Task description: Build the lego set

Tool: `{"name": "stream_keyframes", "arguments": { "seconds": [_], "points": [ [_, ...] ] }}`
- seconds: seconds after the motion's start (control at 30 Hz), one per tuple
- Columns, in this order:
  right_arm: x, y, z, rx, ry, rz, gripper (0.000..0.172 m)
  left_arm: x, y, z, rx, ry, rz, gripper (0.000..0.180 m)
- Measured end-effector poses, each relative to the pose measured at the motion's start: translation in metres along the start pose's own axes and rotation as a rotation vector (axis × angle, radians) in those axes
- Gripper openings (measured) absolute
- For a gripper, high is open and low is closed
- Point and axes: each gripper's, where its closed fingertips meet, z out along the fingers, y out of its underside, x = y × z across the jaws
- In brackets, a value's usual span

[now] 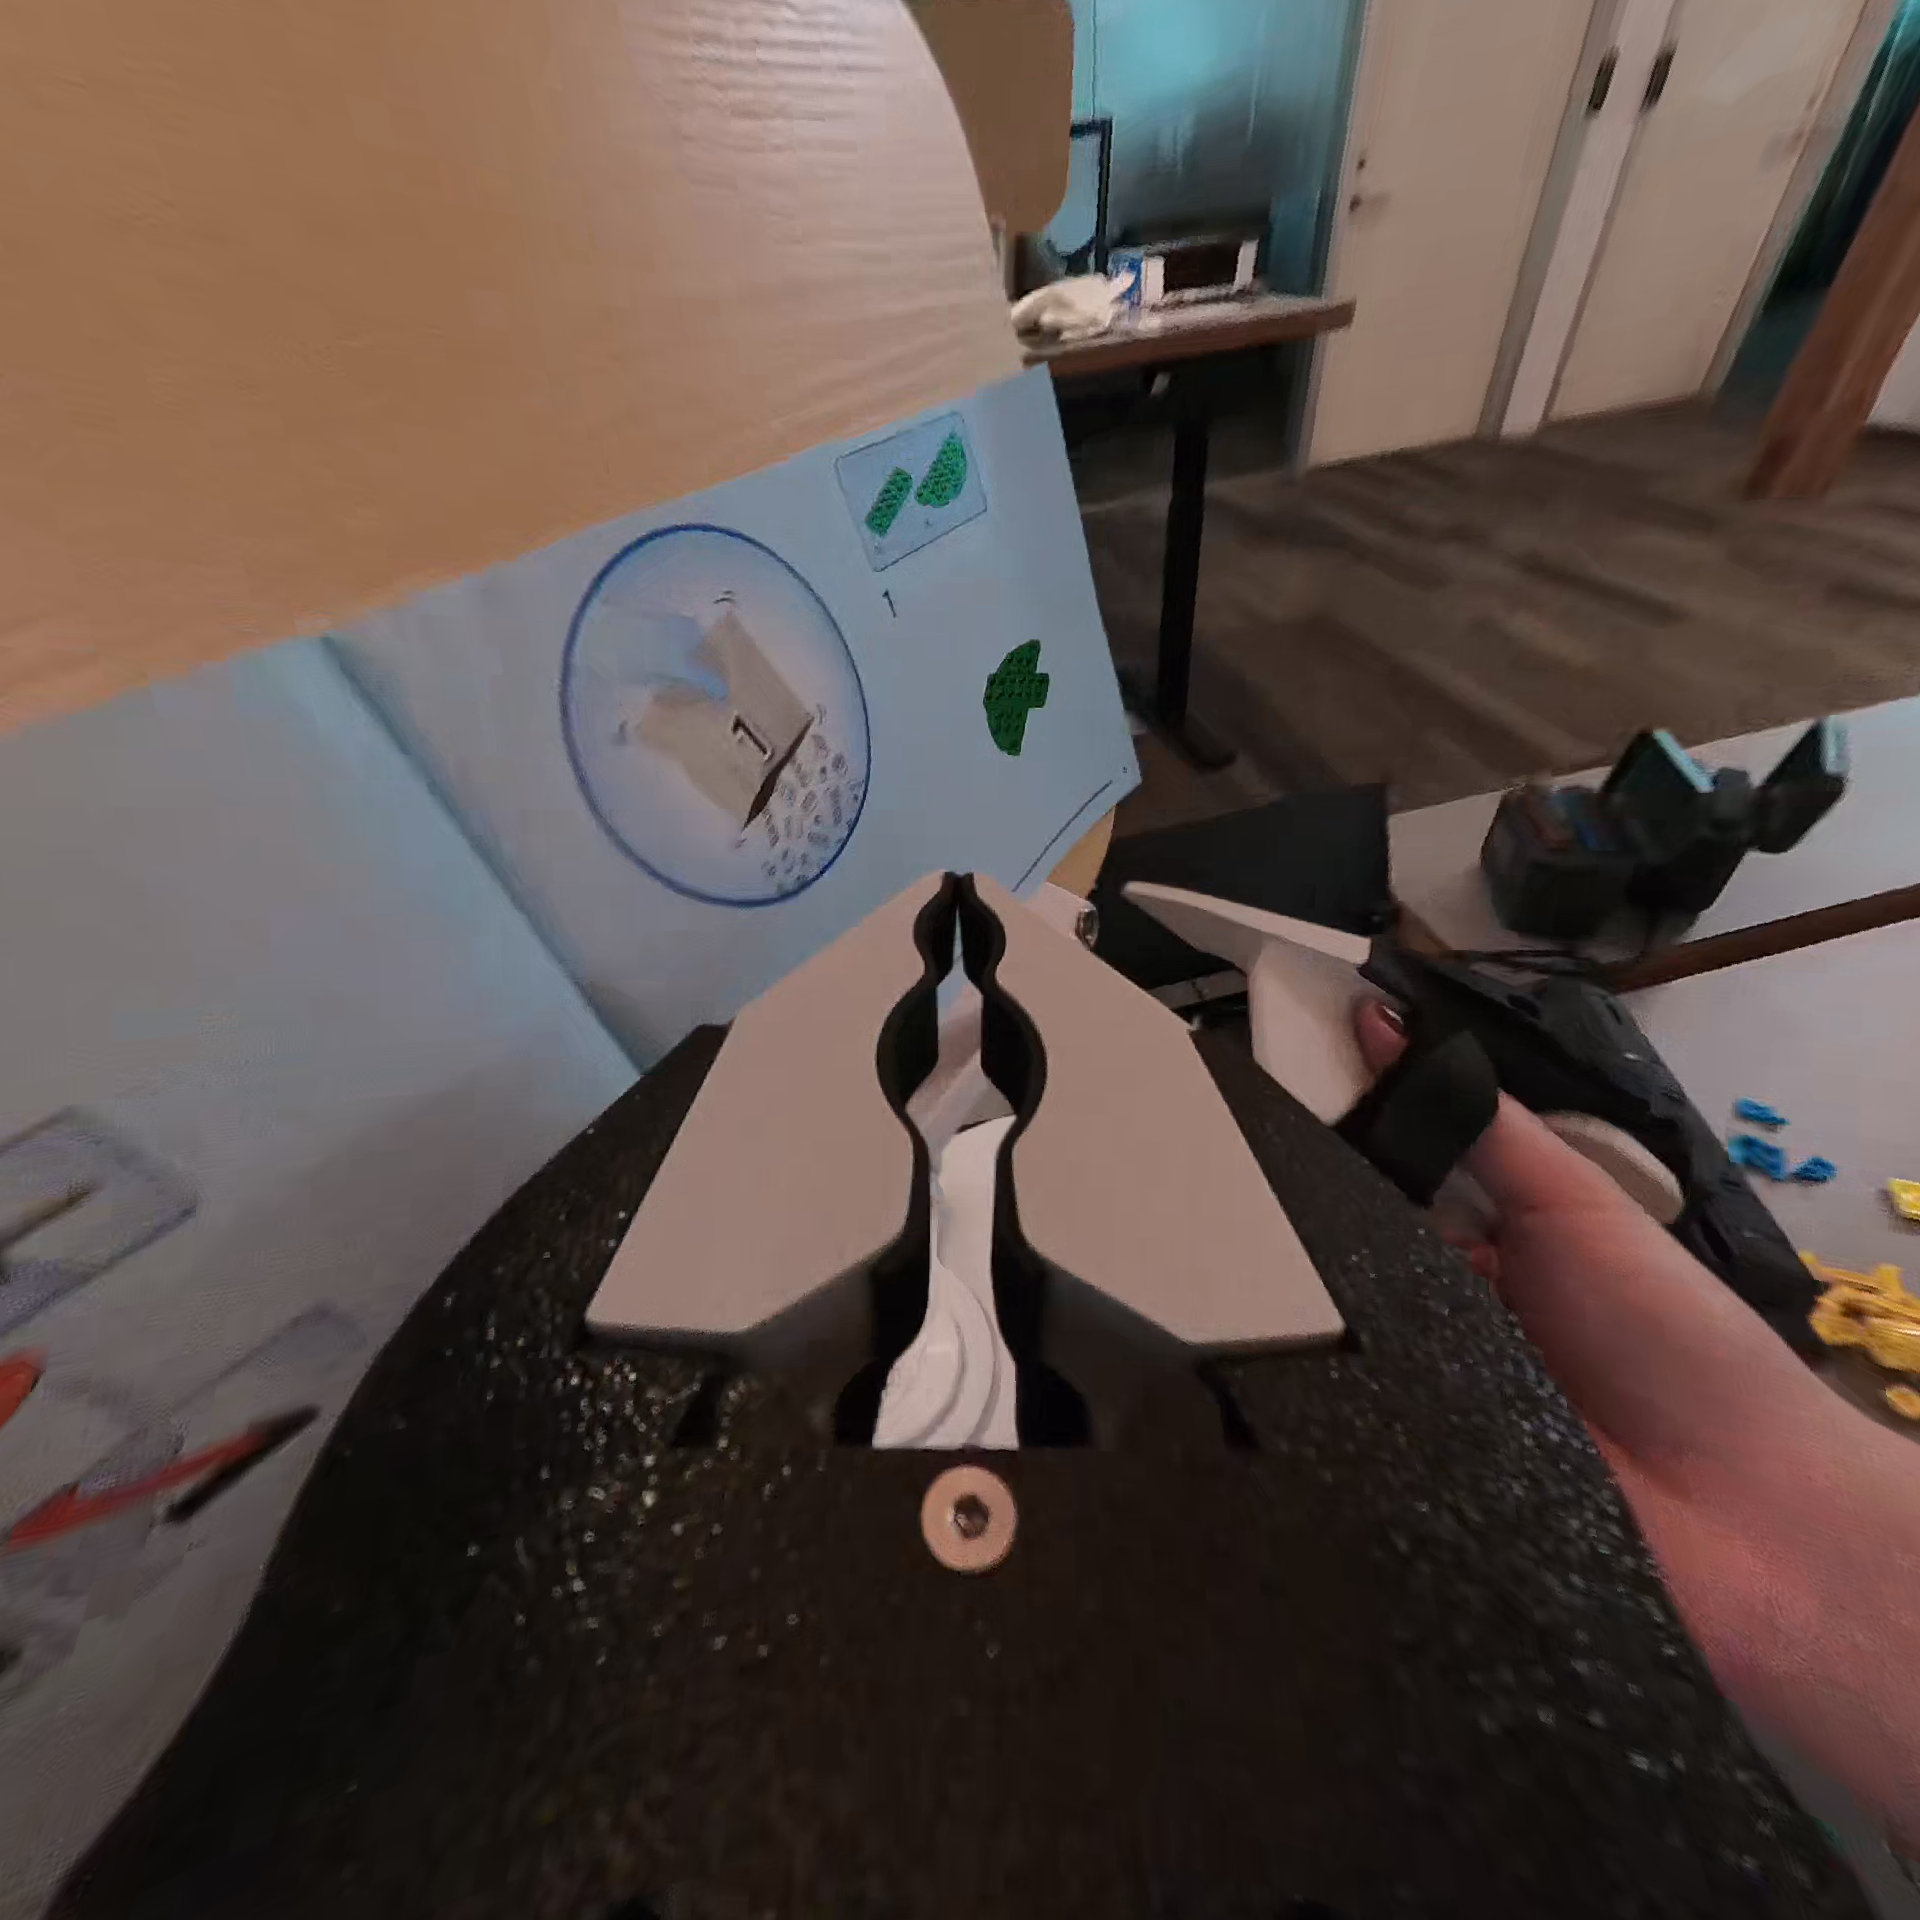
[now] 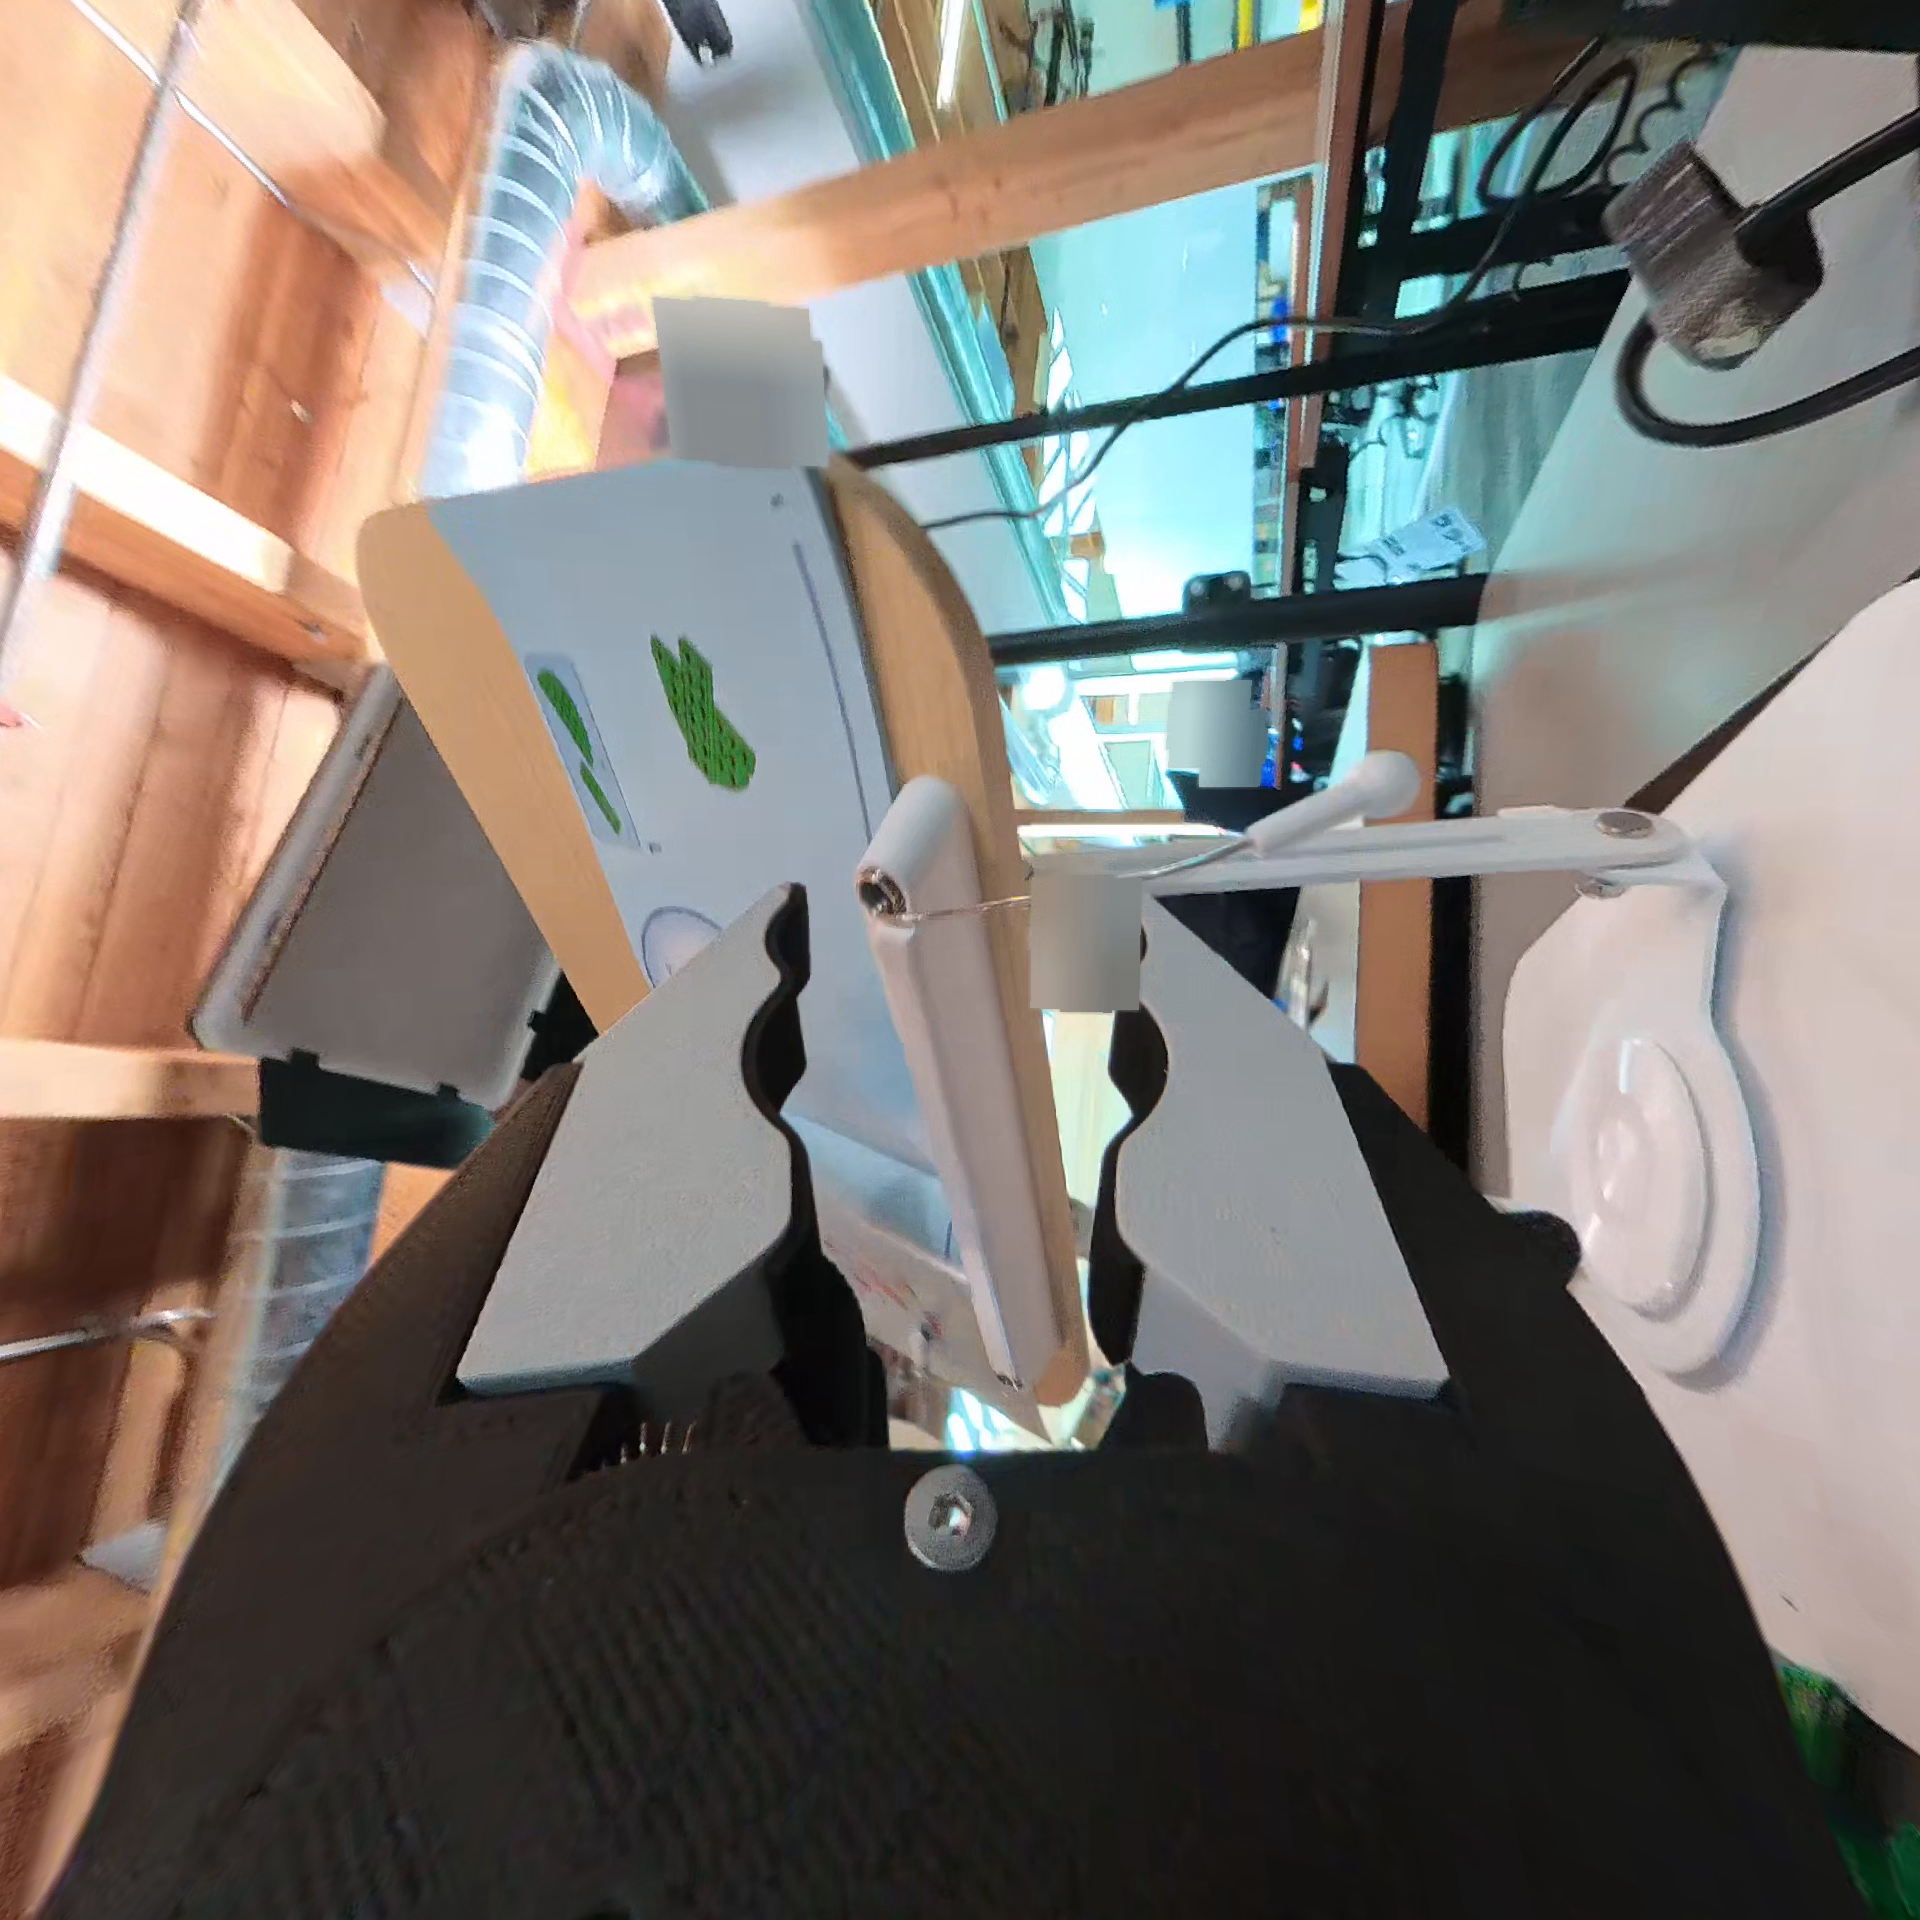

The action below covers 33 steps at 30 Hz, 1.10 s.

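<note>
Two findings. Observed wooden stand (image 2: 914, 665) carrying open pale-blue booklet (image 1: 468, 831). Found left gripper (image 1: 961, 883) pressed together at page's lower edge; cannot tell whether pinching the sheet. Found right gripper (image 2: 966, 899) spread about white clip arm (image 2: 966, 1091), no contact seen. Noted loose yellow bricks (image 1: 1860, 1320) on table (image 1: 1818, 987), well apart.

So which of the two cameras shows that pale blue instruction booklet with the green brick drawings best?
The left wrist view. There the pale blue instruction booklet lies open, showing its fold, a circled drawing and the green brick drawings. In the right wrist view, the booklet is turned sideways against a wooden board, with only its outer page showing, partly behind a white clip arm.
</note>
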Motion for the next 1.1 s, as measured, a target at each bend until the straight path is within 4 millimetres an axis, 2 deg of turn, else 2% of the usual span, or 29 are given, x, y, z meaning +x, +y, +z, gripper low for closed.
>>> {"name": "stream_keyframes", "arguments": {
  "seconds": [0.13, 0.23, 0.3, 0.33, 0.47, 0.53, 0.63, 0.7, 0.73, 0.87, 1.0, 1.1],
  "points": [
    [0.001, -0.004, 0.005, 0.024, -0.076, 0.112, 0.054, 0.008, 0.002, 0.035, -0.091, -0.006, 0.034, 0.000],
    [-0.004, -0.012, 0.006, 0.052, -0.113, 0.082, 0.027, 0.002, 0.009, 0.052, -0.153, -0.050, 0.033, 0.000],
    [-0.008, -0.023, 0.004, 0.095, -0.116, 0.019, 0.005, -0.003, 0.012, 0.057, -0.166, -0.069, 0.011, 0.000],
    [-0.012, -0.028, 0.003, 0.116, -0.125, -0.019, 0.000, -0.003, 0.012, 0.058, -0.165, -0.071, 0.003, 0.000],
    [-0.037, -0.043, -0.001, 0.166, -0.180, -0.260, 0.000, -0.005, 0.012, 0.060, -0.158, -0.078, -0.002, 0.000],
    [-0.053, -0.043, -0.001, 0.148, -0.202, -0.409, 0.000, -0.005, 0.012, 0.060, -0.152, -0.073, -0.018, 0.000],
    [-0.051, -0.048, -0.007, 0.165, -0.103, -0.491, 0.001, -0.005, 0.012, 0.060, -0.142, -0.068, -0.027, 0.000],
    [-0.045, -0.044, -0.016, 0.181, -0.083, -0.426, 0.035, -0.005, 0.012, 0.060, -0.142, -0.069, -0.020, 0.000],
    [-0.040, -0.036, -0.019, 0.163, -0.081, -0.369, 0.044, -0.005, 0.012, 0.060, -0.144, -0.072, -0.012, 0.000],
    [-0.016, -0.004, -0.021, 0.108, -0.092, -0.020, 0.061, -0.004, 0.013, 0.060, -0.152, -0.077, 0.004, 0.000],
    [0.001, 0.027, -0.013, 0.058, -0.083, 0.166, 0.086, -0.003, 0.013, 0.061, -0.157, -0.081, 0.008, 0.000],
    [0.013, 0.011, 0.000, 0.123, -0.087, 0.242, 0.087, -0.003, 0.013, 0.061, -0.159, -0.084, 0.011, 0.000]
  ]
}}
